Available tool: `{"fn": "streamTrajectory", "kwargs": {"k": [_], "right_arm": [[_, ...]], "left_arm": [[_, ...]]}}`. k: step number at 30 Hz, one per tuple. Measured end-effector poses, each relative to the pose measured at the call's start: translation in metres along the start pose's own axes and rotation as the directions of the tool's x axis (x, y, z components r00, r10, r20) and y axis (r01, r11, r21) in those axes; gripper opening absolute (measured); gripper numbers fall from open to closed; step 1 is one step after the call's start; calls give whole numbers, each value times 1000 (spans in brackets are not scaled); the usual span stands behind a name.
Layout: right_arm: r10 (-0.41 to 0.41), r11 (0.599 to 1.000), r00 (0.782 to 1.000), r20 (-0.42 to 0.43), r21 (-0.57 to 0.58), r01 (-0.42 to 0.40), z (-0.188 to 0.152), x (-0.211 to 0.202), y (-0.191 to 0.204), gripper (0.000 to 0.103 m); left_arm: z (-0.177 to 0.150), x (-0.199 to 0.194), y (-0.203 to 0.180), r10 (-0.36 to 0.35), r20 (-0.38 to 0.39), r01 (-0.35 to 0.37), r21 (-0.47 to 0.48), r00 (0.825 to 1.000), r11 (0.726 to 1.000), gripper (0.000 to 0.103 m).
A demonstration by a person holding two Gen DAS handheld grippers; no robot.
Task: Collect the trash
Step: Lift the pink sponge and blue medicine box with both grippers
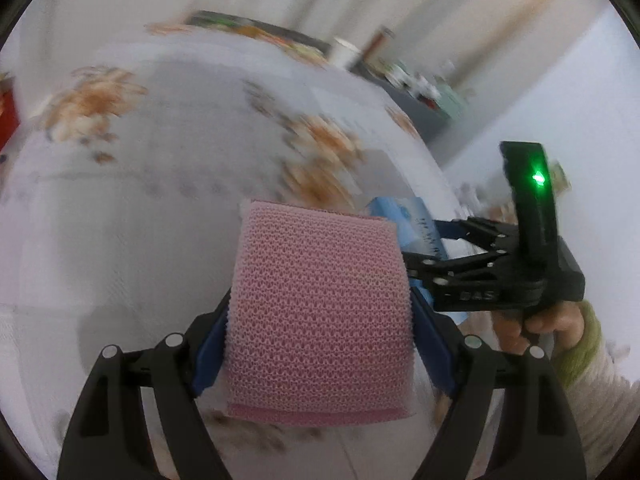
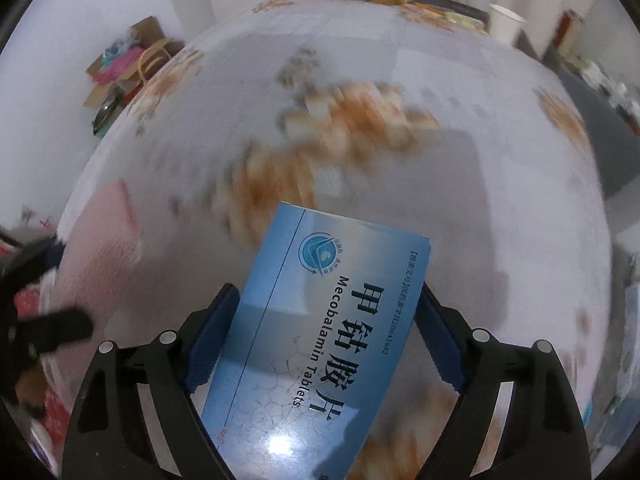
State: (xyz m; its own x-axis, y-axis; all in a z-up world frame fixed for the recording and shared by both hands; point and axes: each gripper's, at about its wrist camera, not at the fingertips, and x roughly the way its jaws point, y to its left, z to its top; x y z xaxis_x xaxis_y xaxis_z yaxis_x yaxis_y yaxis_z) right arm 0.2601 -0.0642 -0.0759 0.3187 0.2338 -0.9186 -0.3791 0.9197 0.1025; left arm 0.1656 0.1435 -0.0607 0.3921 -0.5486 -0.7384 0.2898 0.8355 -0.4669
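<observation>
- A pink mesh pad is being held in the left gripper, its blue pads being pressed against both side edges, so the jaws are being kept wide apart around it.
- The pad is being carried above a round table covered by a white cloth with orange flower prints; the cloth is being blurred by motion.
- A blue medicine box, printed "Mecobalamin Tablets", is being gripped across its width in the right gripper, the jaws again being spread wide, with the blue pads set against its long edges.
- The box is being held tilted over the same flowered cloth, one end reaching out past the fingertips.
- In the left wrist view, the right gripper is being seen just to the right of the pink pad, a green light being shown on its handle and a hand in a pale sleeve being wrapped round the grip.
- A white paper cup is being seen at the far edge of the table, beside a dark tray of mixed items.
- A cardboard box of coloured things is being seen on the floor beyond the table, in the right wrist view.
</observation>
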Motion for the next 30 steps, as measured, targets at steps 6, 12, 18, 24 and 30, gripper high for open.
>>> {"fn": "streamTrajectory", "kwargs": {"k": [6, 12, 18, 24, 30], "right_arm": [[-22, 1000, 999, 47, 11, 22, -72, -27, -19, 91], [26, 996, 989, 143, 81, -38, -88, -51, -20, 95], [36, 993, 988, 152, 109, -53, -104, -63, -28, 95], [20, 990, 991, 133, 138, -39, -114, -61, -27, 95], [-35, 992, 991, 129, 121, 20, -113, -56, -17, 95]], "left_arm": [[-38, 7, -36, 31, -58, -26, 79, 998, 997, 82], [-46, 12, -52, 117, -41, -110, 140, 992, 984, 96], [-49, 28, -57, 216, -74, -196, 217, 973, 956, 96], [-53, 36, -63, 276, -62, -250, 269, 959, 930, 96], [-57, 40, -69, 347, -14, -328, 297, 938, 897, 90]]}}
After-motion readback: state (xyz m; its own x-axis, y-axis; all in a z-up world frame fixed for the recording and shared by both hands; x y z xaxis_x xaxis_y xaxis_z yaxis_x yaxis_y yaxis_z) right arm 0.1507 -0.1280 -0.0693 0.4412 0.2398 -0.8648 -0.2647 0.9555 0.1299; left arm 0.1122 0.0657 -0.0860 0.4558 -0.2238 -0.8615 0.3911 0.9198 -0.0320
